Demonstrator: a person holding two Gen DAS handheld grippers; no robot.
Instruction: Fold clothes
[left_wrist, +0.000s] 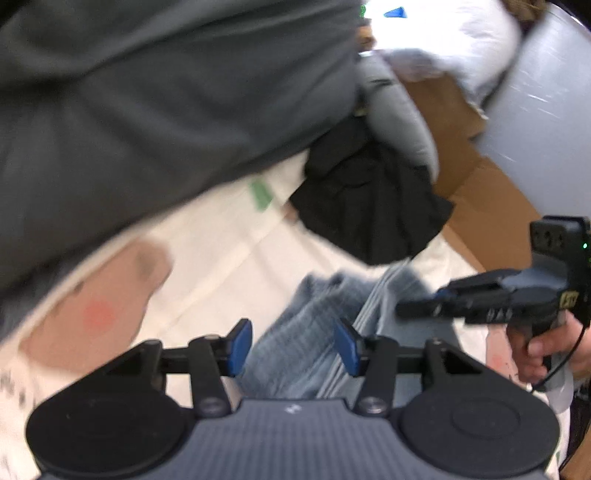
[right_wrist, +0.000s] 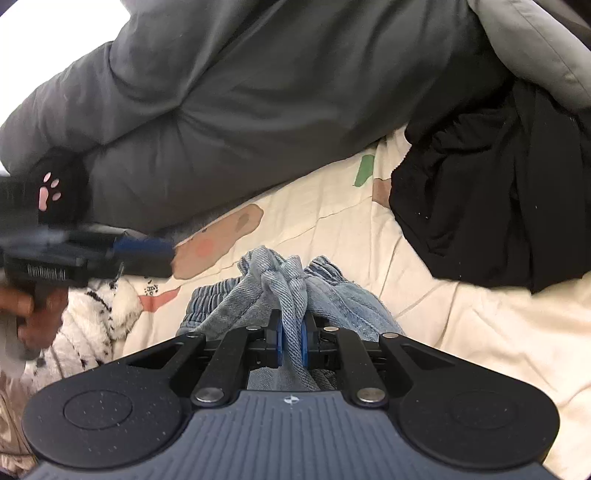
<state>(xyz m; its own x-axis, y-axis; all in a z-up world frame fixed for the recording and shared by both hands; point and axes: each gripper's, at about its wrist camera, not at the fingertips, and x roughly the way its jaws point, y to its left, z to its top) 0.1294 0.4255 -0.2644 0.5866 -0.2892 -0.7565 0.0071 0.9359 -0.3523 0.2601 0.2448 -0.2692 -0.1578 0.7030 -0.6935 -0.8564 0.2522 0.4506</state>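
One pair of light-blue denim jeans lies bunched on the cream printed sheet, one black garment heaped past it to the right, and one grey duvet banked along the sheet's far edge. The right gripper is clenched on a twisted fold of the jeans. The left gripper, fingers spread wide, hangs above the jeans (its view is blurred). Bare sheet lies open right of the jeans.
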